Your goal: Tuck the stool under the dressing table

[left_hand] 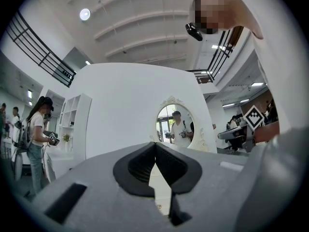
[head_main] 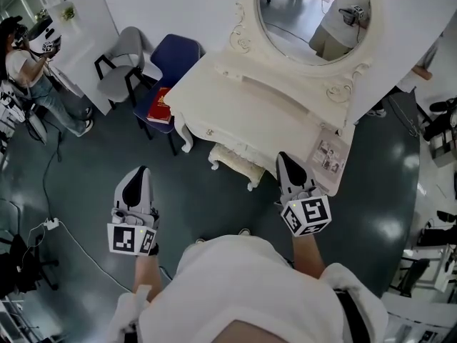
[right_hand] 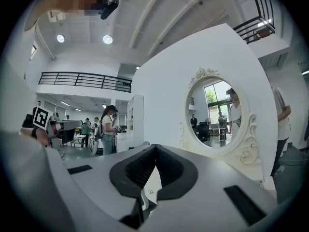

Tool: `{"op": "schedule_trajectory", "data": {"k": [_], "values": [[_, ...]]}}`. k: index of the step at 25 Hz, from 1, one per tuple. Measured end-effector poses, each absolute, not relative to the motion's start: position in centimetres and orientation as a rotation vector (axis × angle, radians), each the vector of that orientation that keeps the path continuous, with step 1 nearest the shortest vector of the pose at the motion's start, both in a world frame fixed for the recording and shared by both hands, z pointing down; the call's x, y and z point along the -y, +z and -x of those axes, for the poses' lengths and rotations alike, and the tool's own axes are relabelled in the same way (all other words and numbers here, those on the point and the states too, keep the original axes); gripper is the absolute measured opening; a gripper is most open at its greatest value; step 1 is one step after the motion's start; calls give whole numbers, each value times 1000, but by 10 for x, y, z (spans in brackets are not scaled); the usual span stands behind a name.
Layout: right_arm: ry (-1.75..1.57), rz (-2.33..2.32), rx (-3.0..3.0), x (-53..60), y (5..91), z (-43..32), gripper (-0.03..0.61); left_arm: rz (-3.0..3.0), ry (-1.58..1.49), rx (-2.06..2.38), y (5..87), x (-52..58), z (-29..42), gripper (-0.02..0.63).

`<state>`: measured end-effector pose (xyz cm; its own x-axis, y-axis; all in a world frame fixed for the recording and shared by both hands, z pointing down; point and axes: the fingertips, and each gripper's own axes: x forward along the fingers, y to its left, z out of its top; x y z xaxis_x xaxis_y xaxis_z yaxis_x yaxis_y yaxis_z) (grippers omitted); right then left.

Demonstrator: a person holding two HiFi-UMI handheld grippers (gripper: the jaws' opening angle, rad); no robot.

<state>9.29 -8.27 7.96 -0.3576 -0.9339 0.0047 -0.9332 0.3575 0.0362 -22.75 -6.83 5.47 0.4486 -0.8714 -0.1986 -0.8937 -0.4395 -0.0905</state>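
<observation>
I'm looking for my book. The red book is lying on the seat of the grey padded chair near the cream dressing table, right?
Not quite. The red book lies on the seat of the dark blue padded chair, not the grey padded chair beside it. It is near the cream dressing table, as you said. The head view shows this.

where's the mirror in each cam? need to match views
Head view: mirror at top, right of centre.
Left gripper view: mirror near centre, small.
Right gripper view: mirror right of centre, larger.
Shared landmark: the white wall behind it.
</observation>
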Motion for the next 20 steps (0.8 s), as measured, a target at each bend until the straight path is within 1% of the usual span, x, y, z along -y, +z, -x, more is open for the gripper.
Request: {"op": "schedule_trajectory", "data": {"k": [20], "values": [[-45,-1720,2587,88,76,-100,2,2522,215,-1549,55,71,207,15]]}}
